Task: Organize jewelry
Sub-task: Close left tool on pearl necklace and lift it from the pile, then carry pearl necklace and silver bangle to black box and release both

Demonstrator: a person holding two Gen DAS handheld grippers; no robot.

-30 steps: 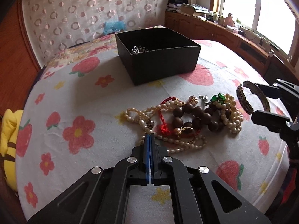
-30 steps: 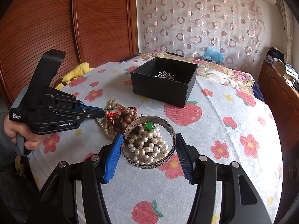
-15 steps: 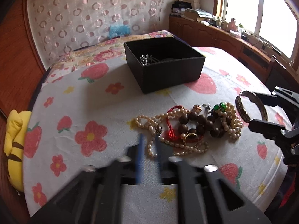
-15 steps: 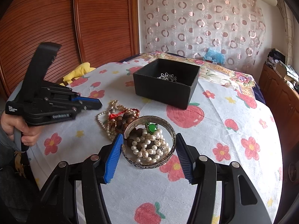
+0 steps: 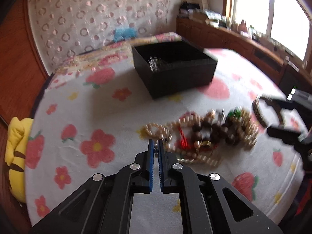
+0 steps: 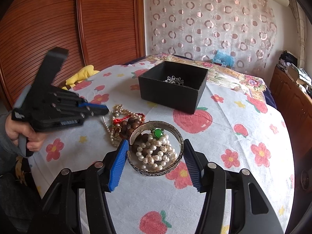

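While right jaws clamp bangle (image 6: 156, 148), left jaws just closed, pinching small beads (image 5: 155, 149).

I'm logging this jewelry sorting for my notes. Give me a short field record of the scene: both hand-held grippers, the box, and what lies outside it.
Left hand-held gripper: jaws have just been closing, nearly shut on small beads at the pile's edge
Right hand-held gripper: clamped on silver bangle, pads on its two sides
Black box: open, one silver piece inside
Outside the box: pearl strands, brown bead bracelet, red cord, green stone
Surface: flowered cloth
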